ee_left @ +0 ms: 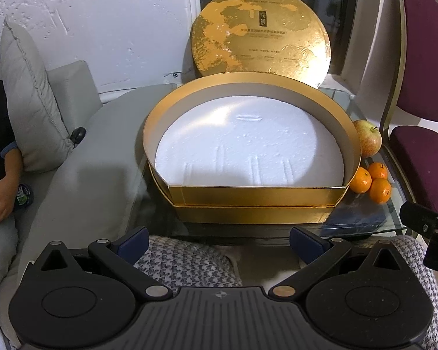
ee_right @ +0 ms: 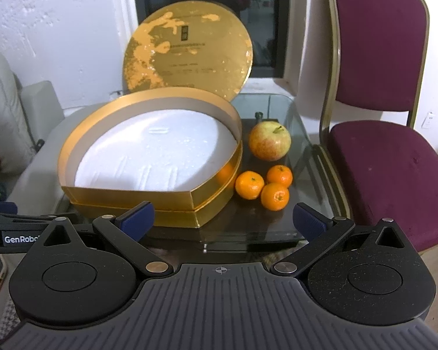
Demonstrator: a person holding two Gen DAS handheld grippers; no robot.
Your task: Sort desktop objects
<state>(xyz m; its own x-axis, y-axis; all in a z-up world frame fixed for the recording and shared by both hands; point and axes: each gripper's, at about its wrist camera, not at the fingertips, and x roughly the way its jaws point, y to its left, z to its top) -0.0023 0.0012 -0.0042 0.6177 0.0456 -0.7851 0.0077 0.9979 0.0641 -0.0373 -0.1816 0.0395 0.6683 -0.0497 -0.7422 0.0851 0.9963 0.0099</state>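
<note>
- Left gripper (ee_left: 217,240): matte black housing with two round hubs, each carrying a raised disc.
- Linkage arms: black, triangular cut-outs, joined by silver pivot pins; the two inner pins near the centre look copper-toned.
- Fingertips (ee_left: 134,240): dark blue pads on black fingers.
- Centre plate: grey, ribbed lengthwise, with a small crosshair mark at its far edge.
- Right gripper (ee_right: 223,218): same build, with black hubs, silver pivots, a ribbed grey plate with crosshair, and dark blue pads (ee_right: 308,221).
- Marking: white lettering "GenRobo", cut off, on the black body at the left edge of the right wrist view.
- Clothing: grey-and-white houndstooth fabric (ee_left: 187,262) below the left gripper.
</note>
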